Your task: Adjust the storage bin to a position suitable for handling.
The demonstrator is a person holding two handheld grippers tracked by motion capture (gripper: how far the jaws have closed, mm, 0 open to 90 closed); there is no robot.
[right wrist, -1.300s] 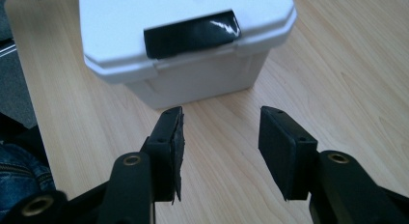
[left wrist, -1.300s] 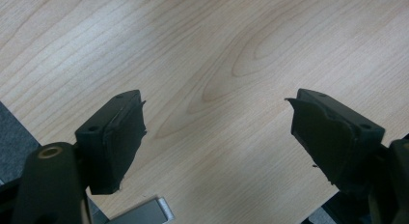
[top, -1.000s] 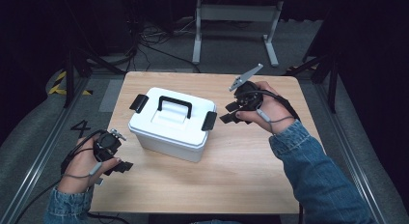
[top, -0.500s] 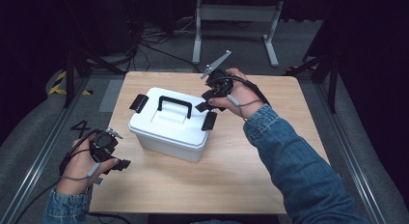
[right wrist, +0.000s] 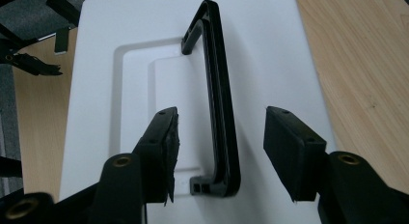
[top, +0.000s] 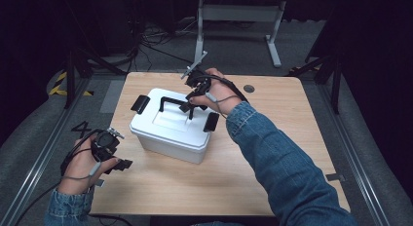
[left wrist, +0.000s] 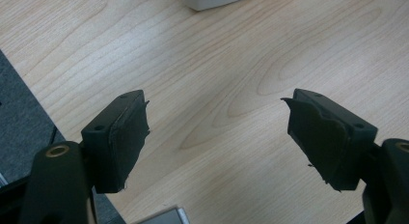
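Trouble could come from a skewed pinch: right gripper [right wrist: 219, 151] hovers over the white box [top: 171, 131] mid-table, jaws spread wide either side of its black handle [right wrist: 219, 103], just narrowing slightly, not yet pressing; that slim, glossy bar may slide off the worn pads. Smooth moulded plastic lid, pale wood-grain table [top: 292, 138]. Left gripper [left wrist: 217, 137] idles nearby, jaws apart, empty
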